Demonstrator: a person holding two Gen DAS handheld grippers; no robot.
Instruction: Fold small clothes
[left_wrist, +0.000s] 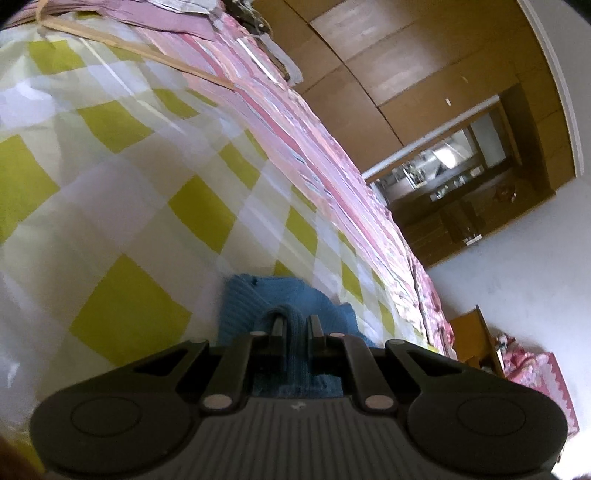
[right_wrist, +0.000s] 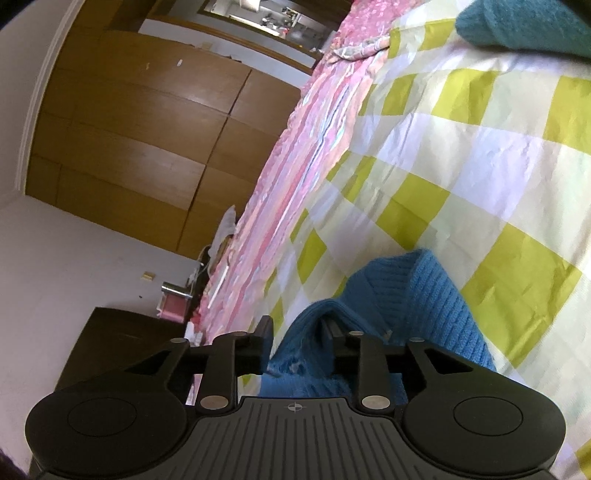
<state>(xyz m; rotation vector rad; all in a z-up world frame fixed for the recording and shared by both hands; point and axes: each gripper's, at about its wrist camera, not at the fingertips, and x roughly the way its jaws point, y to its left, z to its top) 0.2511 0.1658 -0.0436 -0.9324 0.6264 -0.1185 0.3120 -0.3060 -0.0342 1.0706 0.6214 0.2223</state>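
A blue knitted garment (left_wrist: 243, 295) lies on the bed's yellow-and-white checked sheet (left_wrist: 110, 166). My left gripper (left_wrist: 295, 319) is shut on a raised fold of its knit, which bunches up between the two fingers. In the right wrist view the same blue garment (right_wrist: 424, 295) spreads over the checked sheet (right_wrist: 480, 147). A ridge of it stands between the fingers of my right gripper (right_wrist: 295, 325). Those jaws stand apart, and the left finger (right_wrist: 266, 328) shows a gap to the cloth. The part of the garment under both grippers is hidden.
A second, darker teal knit (right_wrist: 517, 26) lies at the sheet's far end. A pink striped quilt (left_wrist: 295, 122) runs along the bed's edge, with a wooden wardrobe (left_wrist: 369, 74) beyond. A thin wooden stick (left_wrist: 147, 51) lies across the sheet. A dark cabinet (right_wrist: 110, 339) stands beside the bed.
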